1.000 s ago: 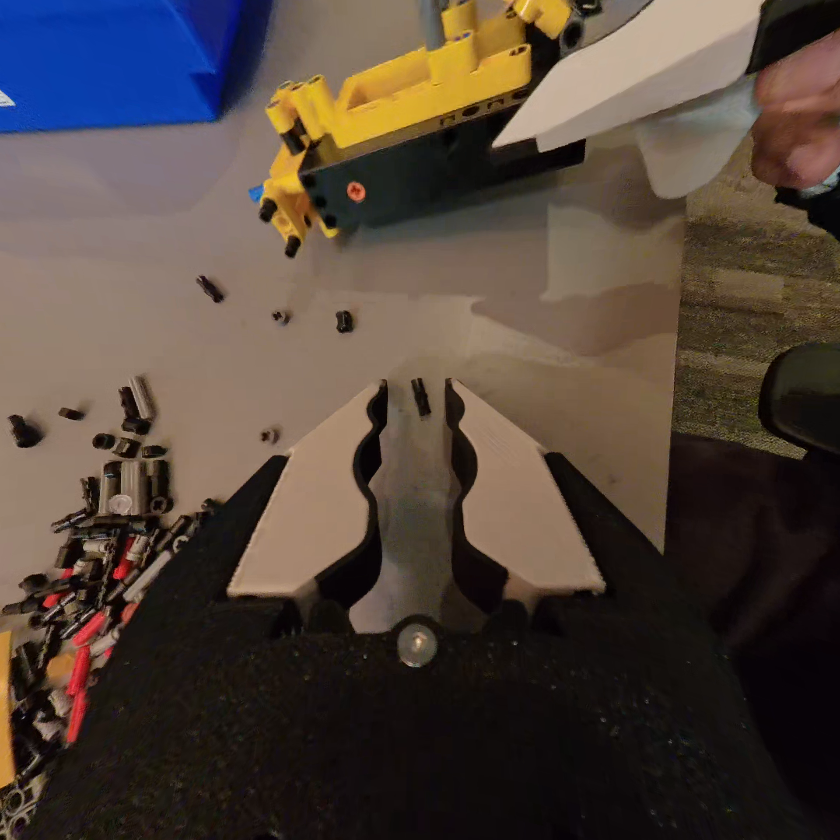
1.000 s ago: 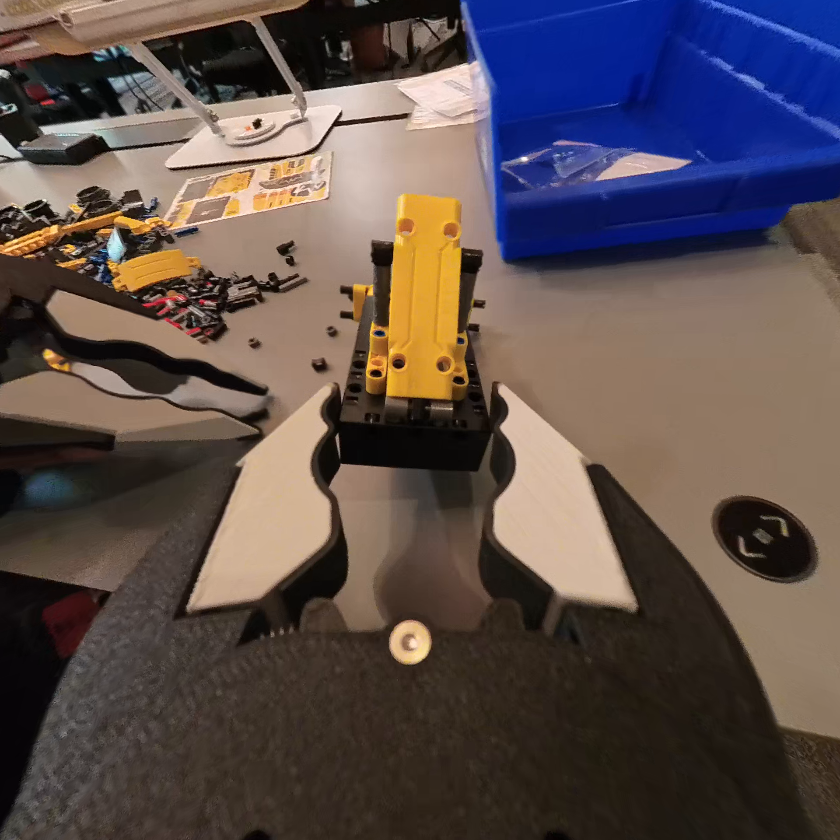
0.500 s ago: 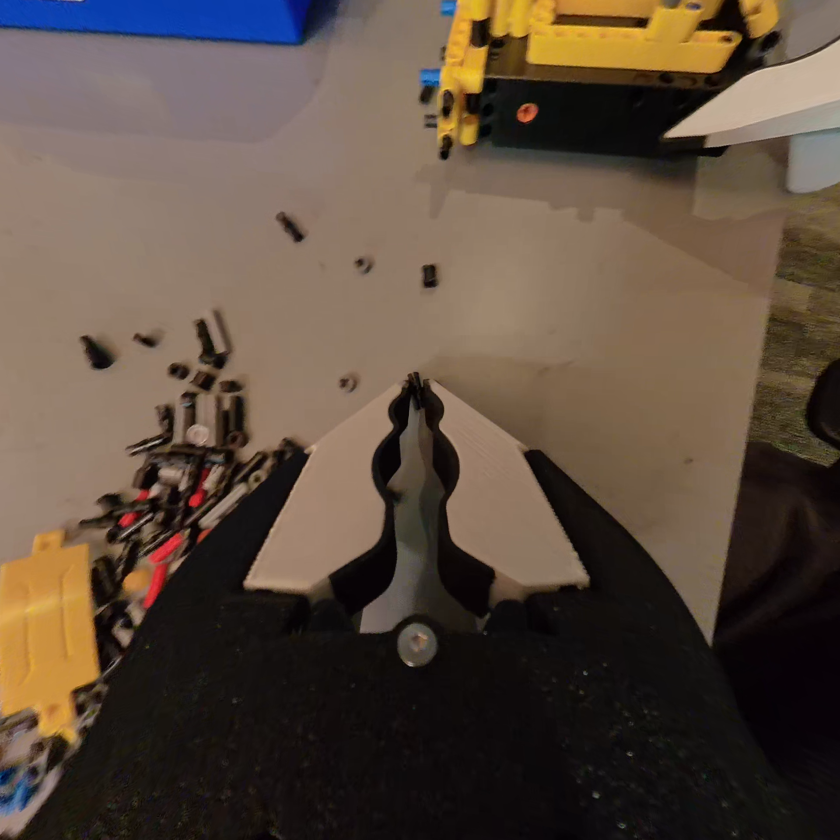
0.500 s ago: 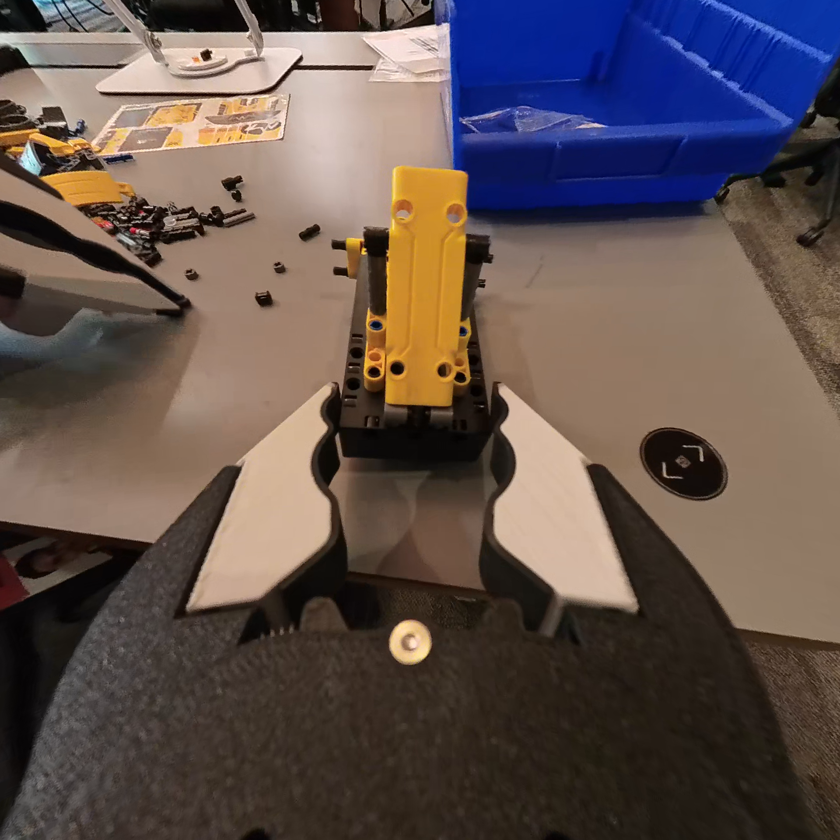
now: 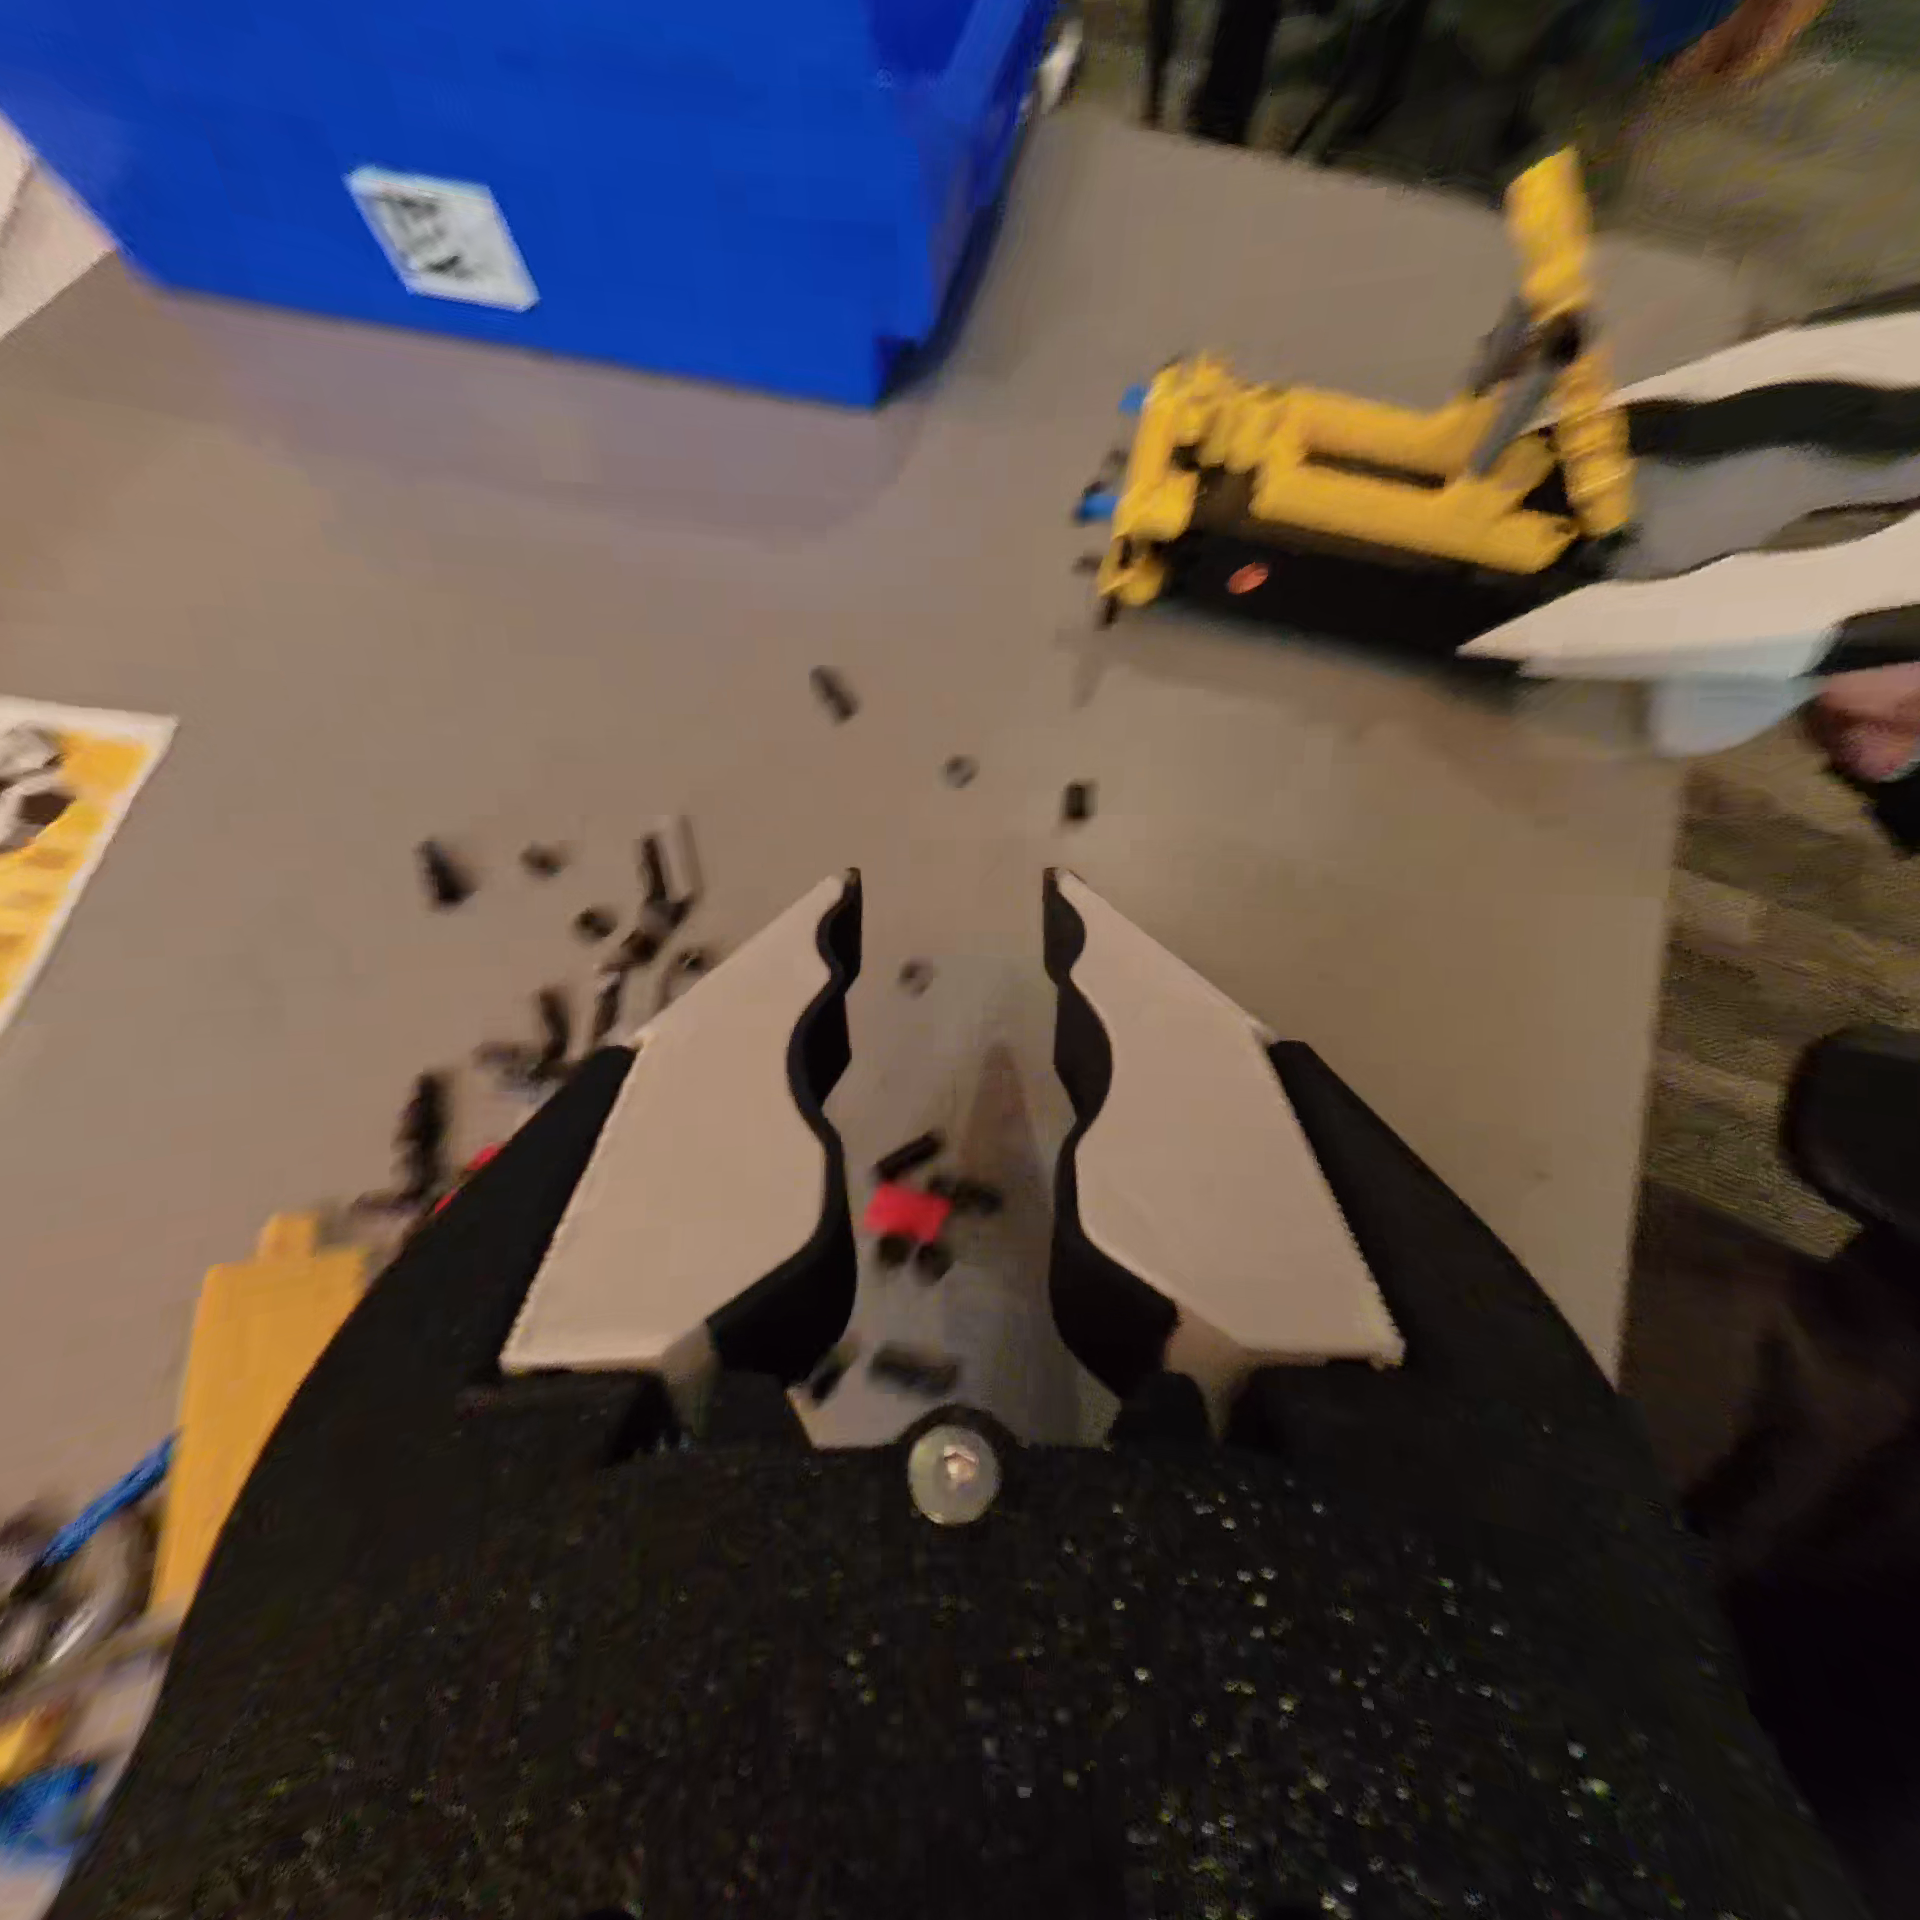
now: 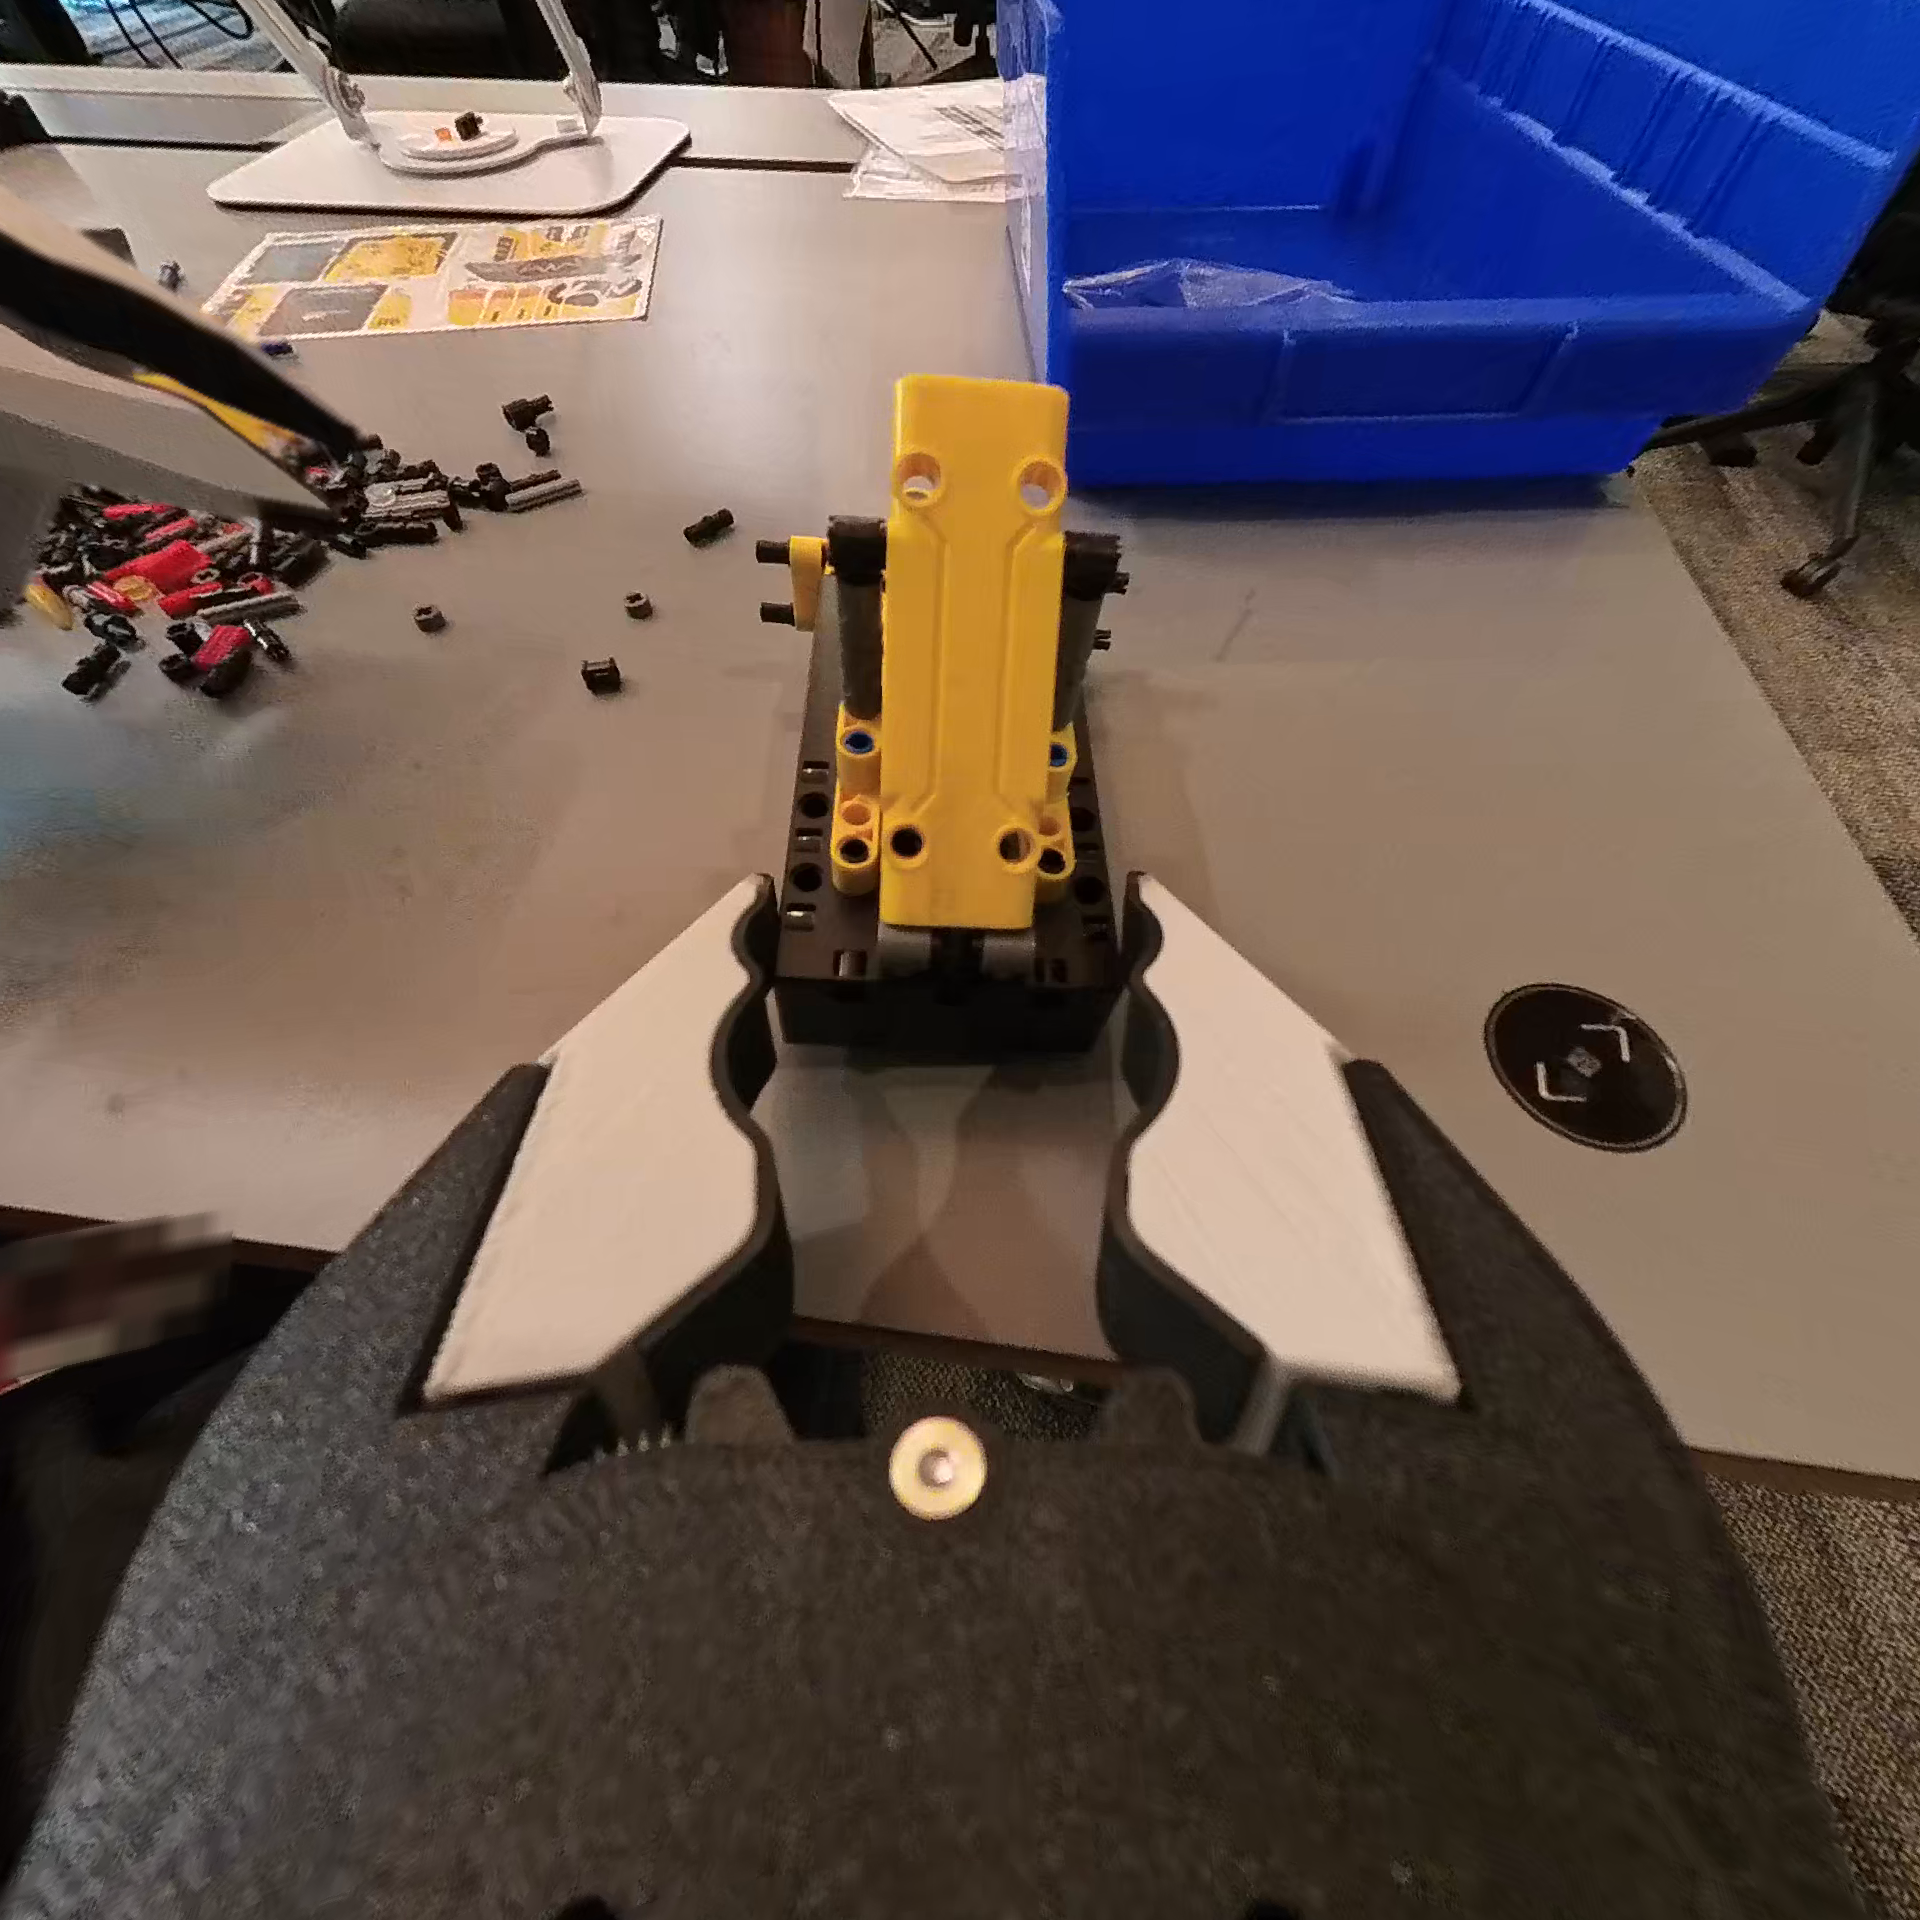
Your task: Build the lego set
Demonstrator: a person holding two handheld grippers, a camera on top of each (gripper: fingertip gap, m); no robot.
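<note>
A yellow and black brick model (image 6: 971, 644) stands on the grey table (image 6: 1351, 779). My right gripper (image 6: 951, 894) is shut on the model's black base, one finger on each side. The model also shows in the left wrist view (image 5: 1351, 520), with the right gripper's fingers (image 5: 1714, 613) at its near end. My left gripper (image 5: 951, 883) is open and empty above loose black and red pins (image 5: 904, 1210). In the right wrist view it hangs over the pile of small parts (image 6: 187, 582).
A blue bin (image 6: 1455, 312) stands behind the model. A printed sheet (image 6: 447, 275) and a monitor stand base (image 6: 447, 156) lie at the back left. A flat yellow panel (image 5: 260, 1351) lies by the pile. A round black inset (image 6: 1584, 1065) is at the right.
My left gripper closed on a small black pin half a second ago; now it is open, without the pin, and has moved over the pile. The right gripper still holds the model.
</note>
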